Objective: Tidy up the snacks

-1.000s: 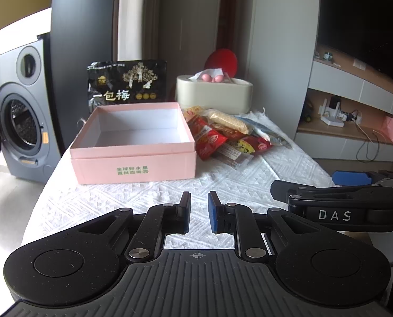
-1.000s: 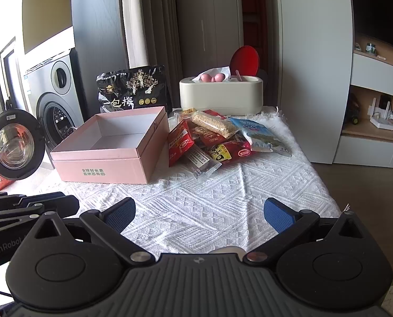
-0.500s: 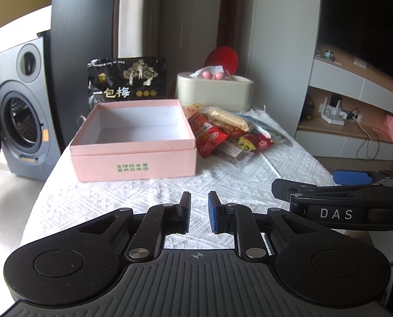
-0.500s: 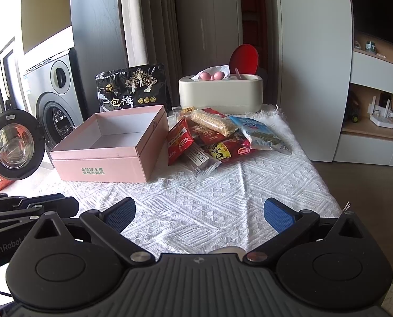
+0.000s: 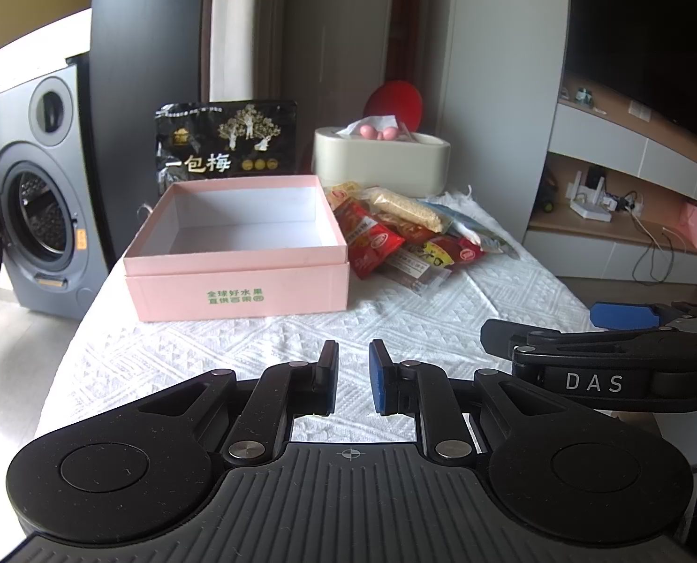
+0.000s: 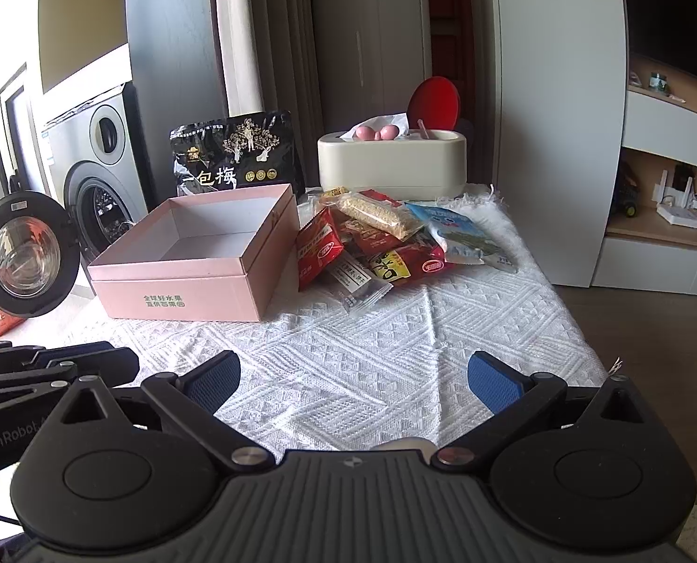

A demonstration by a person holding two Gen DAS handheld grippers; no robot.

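Washing machine (image 5: pixel 39 197): far off to the left of both claws, on the floor beyond the table, its round door swung open; no part in the sorting.
Black bag (image 5: pixel 226 143): propped upright just behind the box, ahead and left of the left claw, its printed face to the cameras, likely too tall to lie inside.
Pink box (image 5: pixel 236 246): ahead and a little left of the left claw, lid off and nothing in it, mouth up so packets can be dropped straight in; it reads as the place the snacks are bound for.
Left claw (image 5: pixel 353 380): low over the white table cloth (image 6: pixel 395 352) at the near edge, pads drawn almost together with nothing between them, apparently idle while the other one works.
Snack pile (image 6: pixel 376 244): red, yellow and blue packets heaped loosely, touching the box's right wall, ahead of the right claw and well apart from it; the nearness to the box suggests a short carry.
Right claw (image 6: pixel 353 377): to the right of its partner, jaws spread wide and empty, aimed toward the pile, seemingly made ready for the first pickup.
Cream tissue holder (image 6: pixel 390 164): behind the pile, farthest from both claws, by the table's back edge.
Progress: nothing sorted yet, by the bare box.
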